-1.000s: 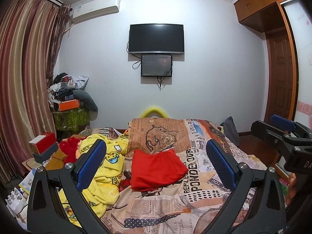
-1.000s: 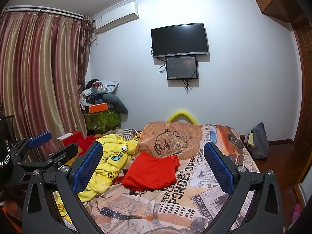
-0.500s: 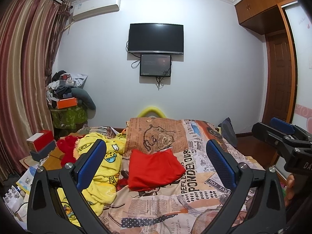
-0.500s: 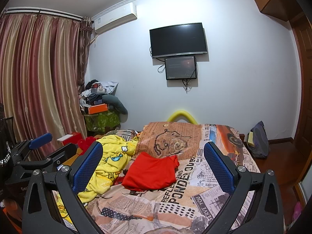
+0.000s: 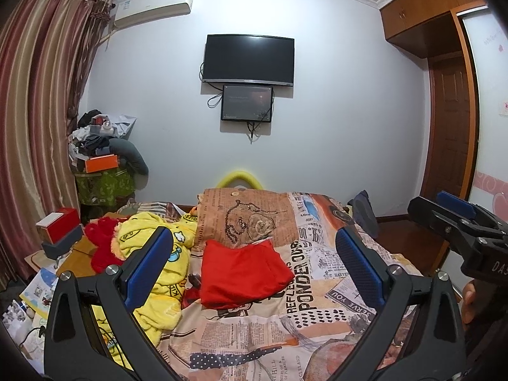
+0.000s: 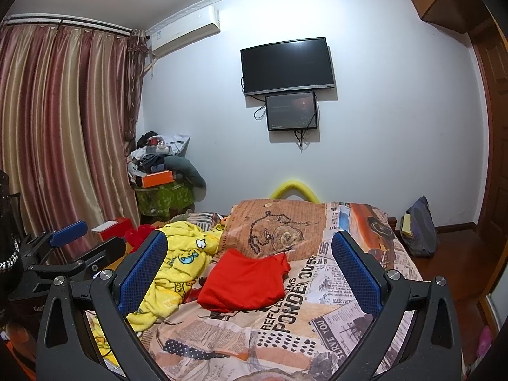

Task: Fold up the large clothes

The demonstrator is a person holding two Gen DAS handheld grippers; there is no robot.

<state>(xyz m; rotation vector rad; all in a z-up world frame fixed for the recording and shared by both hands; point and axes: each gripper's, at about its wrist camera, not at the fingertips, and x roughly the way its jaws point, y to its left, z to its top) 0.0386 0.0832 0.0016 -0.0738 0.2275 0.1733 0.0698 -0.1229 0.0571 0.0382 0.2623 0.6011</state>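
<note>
Nearest, the left gripper (image 5: 254,266) and the right gripper (image 6: 249,262) both hang above the foot of the bed (image 5: 285,333) with their blue fingers spread wide, holding nothing. Beyond them a folded red garment (image 5: 243,273) lies mid-bed on the newspaper-print cover, just beside a crumpled yellow blanket (image 5: 152,254). Farthest, a television (image 5: 248,58) hangs on the wall.

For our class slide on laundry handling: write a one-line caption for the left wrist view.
Open left gripper hovers over a newsprint bedspread, framing a red garment beside a crumpled yellow blanket.
</note>
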